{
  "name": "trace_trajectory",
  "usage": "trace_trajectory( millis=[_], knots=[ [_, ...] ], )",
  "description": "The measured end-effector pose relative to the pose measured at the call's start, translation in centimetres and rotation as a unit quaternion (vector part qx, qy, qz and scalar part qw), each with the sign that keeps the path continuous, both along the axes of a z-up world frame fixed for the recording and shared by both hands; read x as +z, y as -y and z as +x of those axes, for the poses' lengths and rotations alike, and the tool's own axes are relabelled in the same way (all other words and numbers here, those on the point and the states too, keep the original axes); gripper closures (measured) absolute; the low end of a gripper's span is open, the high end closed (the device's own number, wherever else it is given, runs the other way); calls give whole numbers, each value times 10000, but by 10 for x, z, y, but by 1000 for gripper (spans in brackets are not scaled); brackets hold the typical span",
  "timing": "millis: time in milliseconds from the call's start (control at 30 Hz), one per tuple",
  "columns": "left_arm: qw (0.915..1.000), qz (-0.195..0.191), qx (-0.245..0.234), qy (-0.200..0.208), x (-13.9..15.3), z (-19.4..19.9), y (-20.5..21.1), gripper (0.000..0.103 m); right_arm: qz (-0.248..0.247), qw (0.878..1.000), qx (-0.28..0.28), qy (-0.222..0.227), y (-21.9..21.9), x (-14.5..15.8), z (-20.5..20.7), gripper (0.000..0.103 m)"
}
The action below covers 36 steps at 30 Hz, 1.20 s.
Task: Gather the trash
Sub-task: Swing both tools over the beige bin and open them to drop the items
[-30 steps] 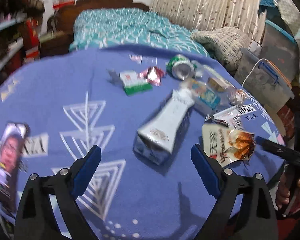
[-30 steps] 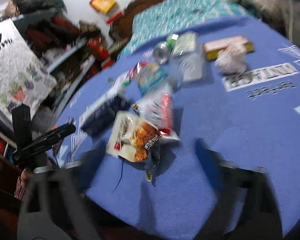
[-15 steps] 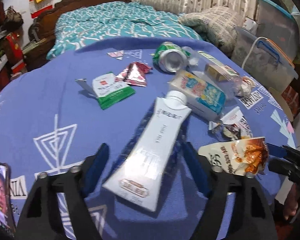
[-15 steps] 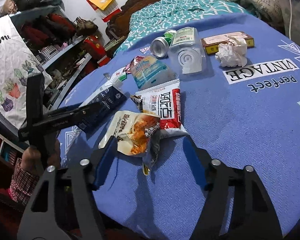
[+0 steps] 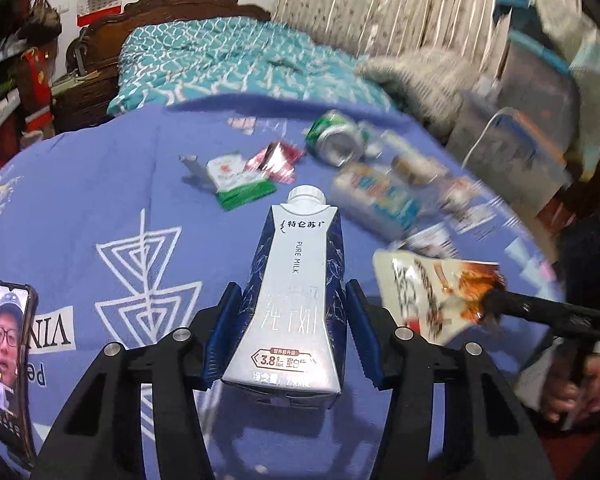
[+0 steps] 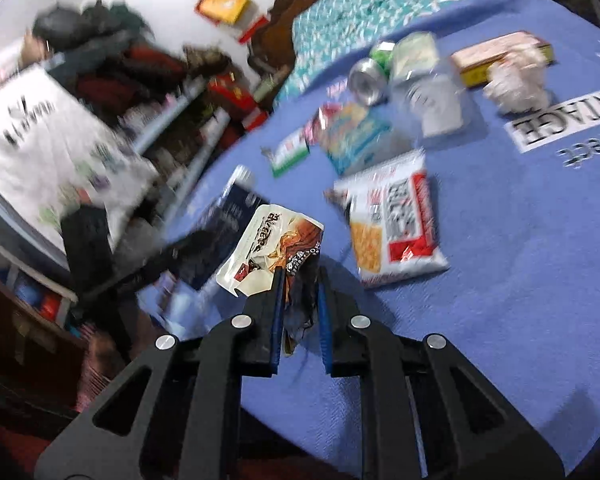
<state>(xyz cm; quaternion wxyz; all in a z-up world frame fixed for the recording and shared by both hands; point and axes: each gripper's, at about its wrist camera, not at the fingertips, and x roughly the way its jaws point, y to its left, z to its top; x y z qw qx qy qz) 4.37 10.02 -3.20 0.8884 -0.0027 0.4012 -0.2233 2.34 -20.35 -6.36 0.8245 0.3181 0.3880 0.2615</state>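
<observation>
On the desk [image 5: 100, 208] under its blue cloth, we count one phone [image 5: 6, 364] at the far left, one green-and-white sachet [image 5: 240, 184], one red foil wrapper [image 5: 276, 158], and one green can [image 5: 336, 140]. Our left claw [image 5: 290, 332] is closing around one milk carton [image 5: 296, 300], pads touching its sides. Our right claw [image 6: 299, 280] pinches one crumpled snack bag [image 6: 272, 248]; one red-and-white packet [image 6: 396, 224] lies beside it.
</observation>
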Motion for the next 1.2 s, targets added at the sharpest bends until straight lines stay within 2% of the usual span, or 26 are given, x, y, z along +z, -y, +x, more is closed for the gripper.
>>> trace_trajectory(
  millis=[133, 233, 333, 467, 533, 600, 633, 700, 733, 800, 867, 933, 1033, 1067, 1100, 1133, 1167, 1200],
  knots=[
    [9989, -364, -270, 136, 24, -8, 15, 53, 285, 9980, -512, 241, 38, 13, -13, 85],
    [9966, -403, -702, 140, 33, -7, 51, 53, 175, 9932, -1086, 378, 73, 13, -27, 85],
    [9917, -263, -1258, 42, 31, 0, 102, 53, 79, 9870, -1588, 253, 105, 0, -39, 85],
    [9771, -76, -2127, -82, 26, 7, 193, 54, 215, 9708, -2380, 194, 166, -14, -72, 85],
    [9649, -86, -2624, -105, 27, 12, 246, 54, 178, 9579, -2850, 288, 200, -10, -91, 85],
    [9543, -92, -2985, -96, 26, 10, 290, 54, 43, 9370, -3473, 380, 240, -4, -115, 85],
    [9463, -96, -3230, -119, 27, 11, 324, 54, -47, 9273, -3722, 388, 255, -2, -124, 85],
    [9349, -93, -3543, -172, 25, 9, 372, 54, -300, 9000, -4335, 332, 294, -2, -144, 85],
    [9264, -74, -3758, -231, 23, 8, 406, 54, -377, 8856, -4620, 280, 312, -4, -153, 85],
    [9147, 20, -4032, -287, 17, 5, 456, 54, -467, 8669, -4959, 193, 336, -7, -160, 85],
    [9054, 198, -4230, -304, 9, 1, 501, 54, -593, 8534, -5178, 77, 357, -12, -162, 85],
    [9004, 401, -4318, -343, -2, 1, 545, 54, -672, 8462, -5287, -37, 374, -15, -156, 84],
    [9037, 513, -4232, -404, -17, 5, 585, 53, -801, 8411, -5347, -111, 386, -23, -148, 79],
    [9050, 512, -4203, -408, -19, 5, 591, 49, -833, 8415, -5337, -113, 390, -27, -145, 58],
    [9076, 519, -4145, -418, -22, 6, 597, 33, -842, 8408, -5346, -128, 391, -28, -142, 20],
    [9139, 499, -4010, -395, -23, 6, 600, 28, -846, 8369, -5407, -90, 385, -29, -141, 12],
    [9176, 393, -3937, -375, -20, 7, 597, 27, -881, 8278, -5540, 49, 382, -30, -145, 12],
    [9181, 276, -3935, -396, -17, 8, 592, 27, -965, 8239, -5584, 117, 381, -29, -146, 14]
  ],
)
